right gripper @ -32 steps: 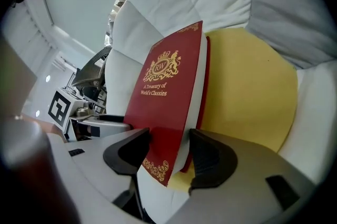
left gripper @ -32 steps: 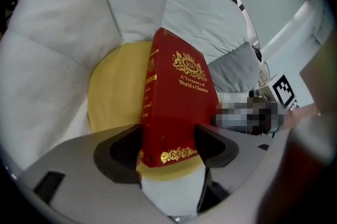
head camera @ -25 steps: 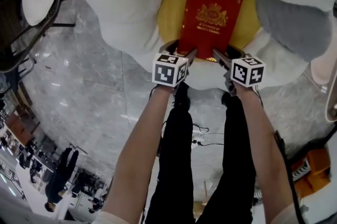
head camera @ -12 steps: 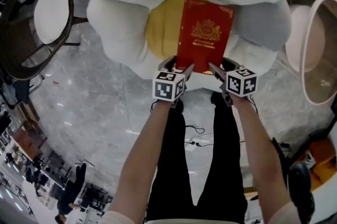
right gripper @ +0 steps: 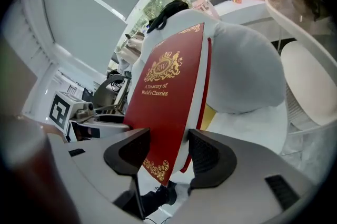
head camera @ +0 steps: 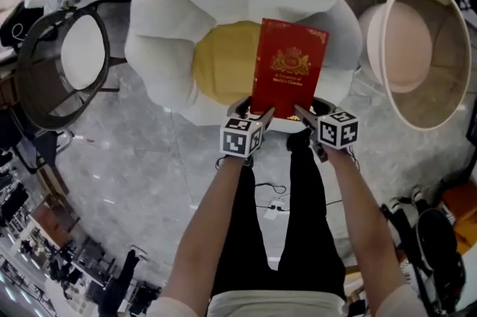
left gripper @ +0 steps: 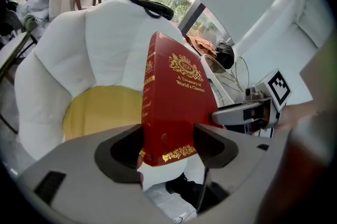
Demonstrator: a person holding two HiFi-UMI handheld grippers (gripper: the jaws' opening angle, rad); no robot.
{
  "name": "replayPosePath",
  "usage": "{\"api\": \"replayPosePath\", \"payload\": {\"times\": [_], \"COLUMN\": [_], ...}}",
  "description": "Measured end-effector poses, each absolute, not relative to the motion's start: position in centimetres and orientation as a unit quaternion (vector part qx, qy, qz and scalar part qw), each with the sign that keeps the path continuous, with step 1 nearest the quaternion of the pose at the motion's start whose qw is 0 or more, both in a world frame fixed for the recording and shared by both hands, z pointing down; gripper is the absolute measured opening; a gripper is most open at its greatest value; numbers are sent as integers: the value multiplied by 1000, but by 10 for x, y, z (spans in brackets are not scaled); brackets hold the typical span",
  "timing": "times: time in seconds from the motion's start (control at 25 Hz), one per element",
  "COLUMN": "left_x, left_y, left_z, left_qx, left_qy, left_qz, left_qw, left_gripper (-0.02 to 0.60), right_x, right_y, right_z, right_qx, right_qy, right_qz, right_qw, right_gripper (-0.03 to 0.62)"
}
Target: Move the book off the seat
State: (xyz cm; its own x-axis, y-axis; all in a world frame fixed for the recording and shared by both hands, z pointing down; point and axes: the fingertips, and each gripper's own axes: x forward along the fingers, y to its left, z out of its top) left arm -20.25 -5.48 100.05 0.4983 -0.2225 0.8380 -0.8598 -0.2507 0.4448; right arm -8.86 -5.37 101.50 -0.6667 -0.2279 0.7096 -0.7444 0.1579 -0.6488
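Clamping the book (head camera: 289,68): left gripper (left gripper: 168,139) and right gripper (right gripper: 164,153) jaws; only left gripper view shows spine (left gripper: 149,96).

black trousers (head camera: 298,226); grey grippers (left gripper: 168,146) (right gripper: 168,157), 2 marker cubes (head camera: 240,138).

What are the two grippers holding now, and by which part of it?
Both hold the red book by its bottom edge: the left gripper at the spine corner, the right gripper at the page-edge corner.

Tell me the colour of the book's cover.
The book is red with gold print; head view shows it best.
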Motion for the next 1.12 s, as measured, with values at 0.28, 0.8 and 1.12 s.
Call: {"api": "replayPosePath", "payload": {"times": [0.28, 0.8, 1.12], "left_x": [-135, 4, 86], "left_y": [-56, -67, -76], "left_z": [961, 918, 924], "left_qx": [735, 772, 788], "left_qy": [-351, -275, -230], "left_qz": [335, 362, 383], "left_qw": [473, 444, 424], "left_gripper": [305, 305, 305], "right_x": [-21, 116, 193], "right_y": [-49, -39, -35], "right_z": [974, 929, 934], "right_qx": [364, 437, 484], "right_qy": [-716, -677, -647], "right_qz": [555, 565, 570], "right_qw": [218, 177, 147], "right_gripper": [247, 247, 247]}}
